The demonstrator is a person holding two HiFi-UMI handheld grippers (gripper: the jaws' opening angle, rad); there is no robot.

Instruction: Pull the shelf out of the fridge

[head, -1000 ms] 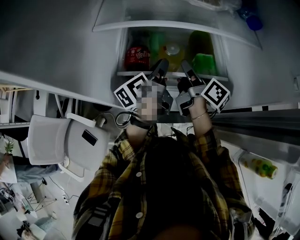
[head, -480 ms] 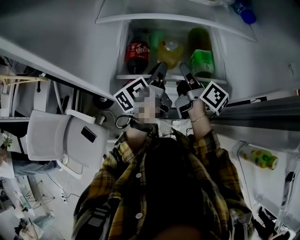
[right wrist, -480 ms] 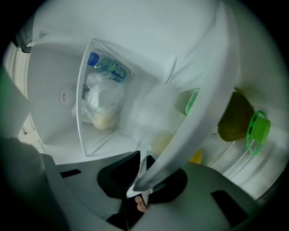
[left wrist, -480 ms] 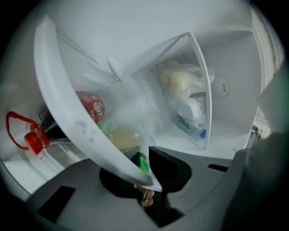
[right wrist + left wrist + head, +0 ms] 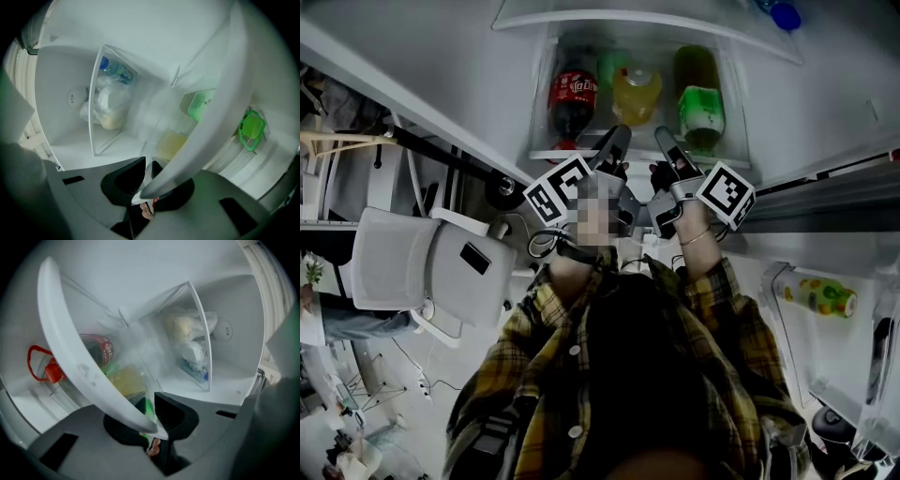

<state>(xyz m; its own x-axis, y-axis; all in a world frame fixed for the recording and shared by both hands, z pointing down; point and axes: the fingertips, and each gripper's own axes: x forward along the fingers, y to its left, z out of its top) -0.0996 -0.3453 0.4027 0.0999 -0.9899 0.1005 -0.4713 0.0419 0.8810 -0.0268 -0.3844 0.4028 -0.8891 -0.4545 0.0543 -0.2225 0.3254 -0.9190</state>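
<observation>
The left claw point(image 5: 153, 420) is clamped on the white front rim of the shelf point(image 5: 551, 154), which sits in the fridge point(image 5: 542, 94) loaded with bottles point(image 5: 572, 98). The right claw point(image 5: 146, 182) pinches the same rim just beside it. The rim runs crosswise to both claws, so I judge the pull comes straight back toward the person.

The head view is dim and grey, brightest inside the fridge point(image 5: 628, 39), darker all around it, with straight lines bowed toward the edges. Both gripper views look into the fridge's evenly bright, glaring white, ringed by black fisheye corners; the shelf point(image 5: 79, 366) edge nearest each lens is soft
</observation>
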